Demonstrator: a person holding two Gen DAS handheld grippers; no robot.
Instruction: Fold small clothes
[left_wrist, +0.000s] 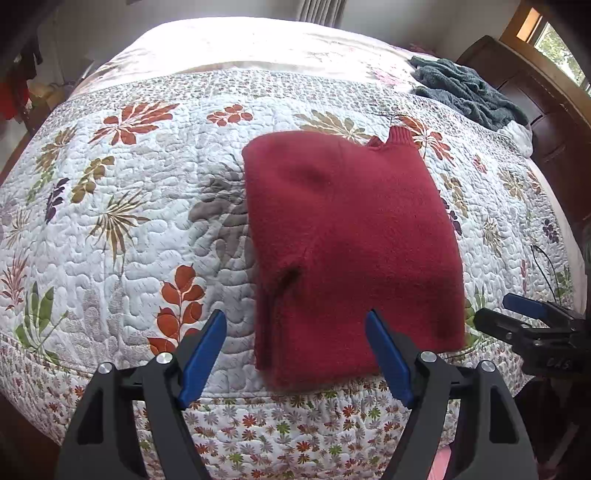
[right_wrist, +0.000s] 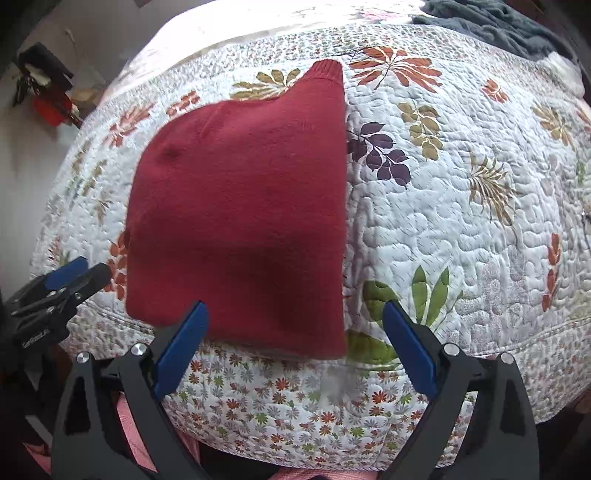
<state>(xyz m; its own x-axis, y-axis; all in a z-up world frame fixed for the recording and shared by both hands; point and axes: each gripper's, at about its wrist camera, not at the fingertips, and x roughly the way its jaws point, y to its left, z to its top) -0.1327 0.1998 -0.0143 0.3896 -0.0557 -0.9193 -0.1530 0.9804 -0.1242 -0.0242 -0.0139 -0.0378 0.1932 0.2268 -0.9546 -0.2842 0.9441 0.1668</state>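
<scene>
Red fuzzy knit sweater (left_wrist: 351, 251), folded square, quilted bedspread (left_wrist: 129, 221)

We are in a home bedroom: a wide bed (left_wrist: 110, 206) covered by a quilted floral bedspread fills both views. A dark wooden headboard (left_wrist: 532, 110) stands at its far right, with a window (left_wrist: 557, 48) and curtains (left_wrist: 321, 11) behind, and a rumpled grey-blue blanket (left_wrist: 465, 88) lies by the headboard.

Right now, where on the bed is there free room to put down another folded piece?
Bare floral quilt lies left of the folded red knitted sweater, and more to its right. The far right corner is crowded by a crumpled grey-blue fleece blanket.
</scene>
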